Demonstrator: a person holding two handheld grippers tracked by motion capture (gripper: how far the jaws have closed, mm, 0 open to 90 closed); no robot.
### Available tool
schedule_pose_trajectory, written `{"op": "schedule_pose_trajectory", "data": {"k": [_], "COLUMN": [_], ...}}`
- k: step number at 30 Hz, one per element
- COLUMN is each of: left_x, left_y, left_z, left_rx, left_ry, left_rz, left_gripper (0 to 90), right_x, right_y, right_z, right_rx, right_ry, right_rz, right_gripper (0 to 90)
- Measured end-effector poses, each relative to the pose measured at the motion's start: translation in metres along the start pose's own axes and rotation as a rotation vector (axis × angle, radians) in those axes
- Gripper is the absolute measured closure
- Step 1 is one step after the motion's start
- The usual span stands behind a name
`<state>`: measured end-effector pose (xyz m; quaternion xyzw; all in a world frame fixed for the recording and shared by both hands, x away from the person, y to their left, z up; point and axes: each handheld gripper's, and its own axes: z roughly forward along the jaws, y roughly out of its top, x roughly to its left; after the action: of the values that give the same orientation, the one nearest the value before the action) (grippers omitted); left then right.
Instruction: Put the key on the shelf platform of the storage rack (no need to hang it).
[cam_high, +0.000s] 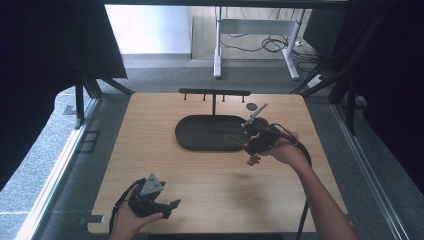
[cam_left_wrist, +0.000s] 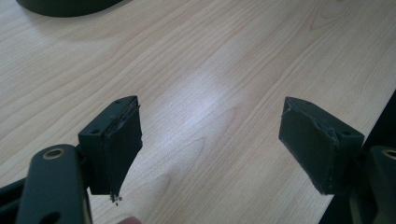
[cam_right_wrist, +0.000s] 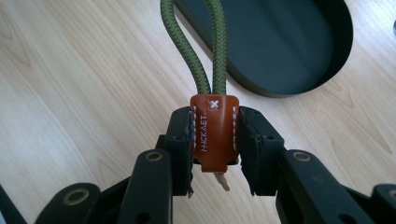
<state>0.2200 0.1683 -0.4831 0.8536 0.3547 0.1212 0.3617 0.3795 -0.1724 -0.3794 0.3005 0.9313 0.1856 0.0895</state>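
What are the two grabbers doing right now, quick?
Left gripper: open, holding nothing.
Right gripper: closed on the brown leather tab of a green cord.

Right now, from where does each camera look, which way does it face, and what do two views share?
High view: above the person's side, looking forward and down on the table; both forearms and both tongs show, left tongs open, right tongs near the tray.
Left gripper view: rides the left tongs, facing bare wood.
Right gripper view: rides the right tongs, shut on the leather tab of a green cord.
Shared: the tray.
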Motion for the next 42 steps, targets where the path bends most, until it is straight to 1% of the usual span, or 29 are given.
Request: {"op": "schedule_pose_trajectory", "data": {"k": [5, 7, 8, 11, 18, 21, 27, 28, 29, 30, 31, 32, 34, 35, 36, 37, 38, 39, 40, 42], "left_x": [0.0, 0.0, 0.001, 0.001, 0.002, 0.003, 0.004, 0.004, 0.004, 0.004, 0.005, 0.005, 0.005, 0.005, 0.005, 0.005, 0.005, 0.005, 0.005, 0.005], "left_y": [0.0, 0.0, 0.0, 0.0, -0.001, -0.001, -0.001, -0.001, -0.001, -0.001, -0.001, -0.001, -0.001, -0.001, -0.001, -0.002, -0.002, -0.002, -0.002, -0.002], "left_z": [-0.001, 0.0, 0.0, -0.001, -0.002, -0.003, -0.003, -0.003, -0.003, -0.003, -0.004, -0.004, -0.004, -0.004, -0.004, -0.004, -0.003, -0.003, -0.003, -0.003], "left_rx": [-0.002, -0.001, -0.002, -0.004, -0.006, -0.005, -0.005, -0.005, -0.006, -0.006, -0.006, -0.007, -0.008, -0.008, -0.008, -0.009, -0.009, -0.008, -0.008, -0.008], "left_ry": [0.002, 0.002, 0.001, 0.002, 0.007, 0.008, 0.01, 0.01, 0.011, 0.011, 0.011, 0.012, 0.011, 0.011, 0.011, 0.01, 0.01, 0.01, 0.01, 0.01], "left_rz": [-0.003, -0.003, -0.005, -0.007, -0.013, -0.014, -0.015, -0.016, -0.016, -0.016, -0.016, -0.017, -0.017, -0.018, -0.017, -0.017, -0.017, -0.017, -0.017, -0.017], "left_gripper": [21.8, 21.8, 21.8, 21.9, 22.0, 22.0, 22.1, 22.1, 22.1, 22.1, 22.1, 22.1, 22.1, 22.1, 22.1, 22.1, 22.1, 22.1, 22.1, 22.1], "right_x": [-0.004, -0.005, -0.008, -0.011, -0.014, -0.016, -0.021, -0.021, -0.023, -0.023, -0.025, -0.025, -0.027, -0.028, -0.03, -0.03, -0.031, -0.032, -0.033, -0.035], "right_y": [0.01, 0.011, 0.015, 0.021, 0.035, 0.042, 0.05, 0.051, 0.052, 0.054, 0.055, 0.056, 0.058, 0.06, 0.061, 0.063, 0.065, 0.066, 0.068, 0.071], "right_z": [0.0, 0.0, 0.0, 0.0, 0.003, 0.003, 0.006, 0.006, 0.007, 0.008, 0.009, 0.009, 0.011, 0.012, 0.013, 0.014, 0.015, 0.015, 0.016, 0.018], "right_rx": [-0.002, -0.001, 0.0, 0.002, 0.013, 0.011, 0.01, 0.011, 0.012, 0.017, 0.017, 0.022, 0.023, 0.028, 0.028, 0.03, 0.033, 0.024, 0.019, 0.023], "right_ry": [-0.013, -0.014, -0.015, -0.014, -0.017, -0.031, -0.026, -0.025, -0.024, -0.025, -0.02, -0.021, -0.018, -0.017, -0.017, -0.017, -0.022, -0.028, -0.03, -0.027], "right_rz": [0.003, 0.003, 0.003, 0.006, -0.008, -0.005, -0.002, 0.008, -0.002, 0.002, -0.004, 0.009, 0.001, 0.011, 0.009, 0.019, 0.016, 0.011, 0.024, 0.017], "right_gripper": [67.1, 67.1, 67.1, 67.1, 67.1, 67.1, 67.1, 67.1, 67.1, 67.1, 67.1, 67.1, 67.1, 67.1, 67.1, 67.1, 67.1, 67.1, 67.1, 67.1]}}
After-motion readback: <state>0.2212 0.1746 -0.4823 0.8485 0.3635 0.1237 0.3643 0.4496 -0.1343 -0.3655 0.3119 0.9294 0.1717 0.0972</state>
